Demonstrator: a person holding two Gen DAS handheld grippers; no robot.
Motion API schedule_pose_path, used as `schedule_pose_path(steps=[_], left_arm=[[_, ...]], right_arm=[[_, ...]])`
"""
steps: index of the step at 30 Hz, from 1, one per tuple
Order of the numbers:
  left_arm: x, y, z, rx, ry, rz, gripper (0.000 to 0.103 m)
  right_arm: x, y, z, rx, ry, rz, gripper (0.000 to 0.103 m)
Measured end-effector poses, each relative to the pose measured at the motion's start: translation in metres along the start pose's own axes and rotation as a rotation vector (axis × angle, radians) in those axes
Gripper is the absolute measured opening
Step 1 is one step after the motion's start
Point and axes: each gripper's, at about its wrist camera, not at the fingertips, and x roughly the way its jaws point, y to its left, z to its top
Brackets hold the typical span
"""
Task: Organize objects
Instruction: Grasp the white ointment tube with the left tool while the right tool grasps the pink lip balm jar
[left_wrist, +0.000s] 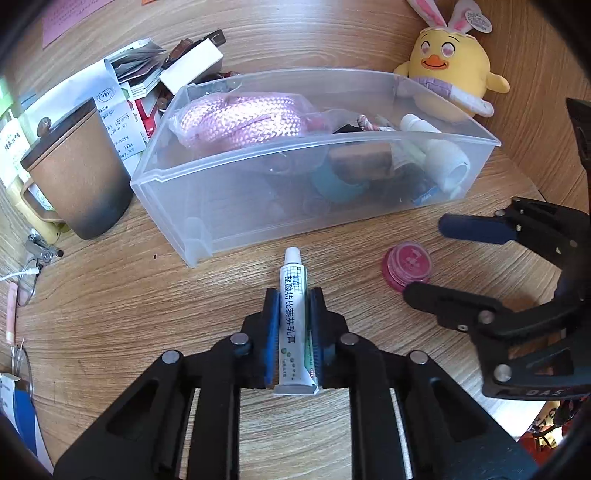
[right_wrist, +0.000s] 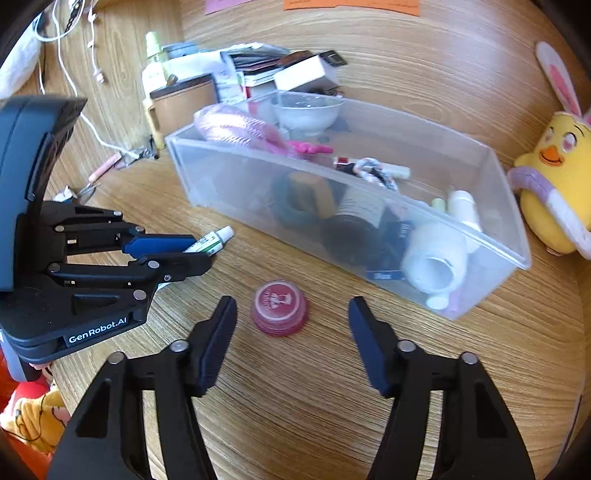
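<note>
From the left wrist camera, the left gripper (left_wrist: 293, 306) has its jaws pressed in on a white ointment tube (left_wrist: 294, 317), the pads clamping the tube's flanks along its middle and lower body; the crimped end sits back between the fingers and the white cap pokes out ahead. The tube's long axis runs straight along the fingers, cap pointing at the near wall of the clear plastic bin (left_wrist: 314, 155), with a strip of bare wooden tabletop (left_wrist: 129, 295) between cap and wall. To the right, a small red jar (left_wrist: 408, 266) sits on the wood, near the bin's near wall, between the spread fingers of the right gripper (left_wrist: 424, 258). From the right wrist camera, the right gripper (right_wrist: 291, 325) stands with jaws wide apart, the red jar (right_wrist: 279, 307) upright between and just ahead of the fingertips, touching neither. The bin (right_wrist: 498, 221) runs diagonally behind it. At left, the left gripper (right_wrist: 199, 251) pinches the tube (right_wrist: 214, 240), cap aimed toward the bin's left end.
</note>
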Motion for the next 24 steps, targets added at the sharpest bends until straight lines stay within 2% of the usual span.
schedule_pose_path(steps=[4,8,14,24], left_arm=[[-0.002,-0.001,0.004,0.013,-0.008,-0.009,0.015],[-0.013,0.000,0.005,-0.003,-0.041,-0.025,0.015],[-0.033,0.002,0.016,-0.018,-0.103,-0.044,0.015],[-0.079,-0.013,0.042,0.012,-0.254,-0.069,0.015]], right_arm=[[0.009,0.007,0.003,-0.018,0.030,0.016,0.032],[0.011,0.006,0.005,-0.012,0.030,0.047,0.031],[0.000,0.002,0.004,0.032,-0.009,0.033,0.030],[-0.057,-0.014,0.009,0.109,-0.176,0.053,0.030]])
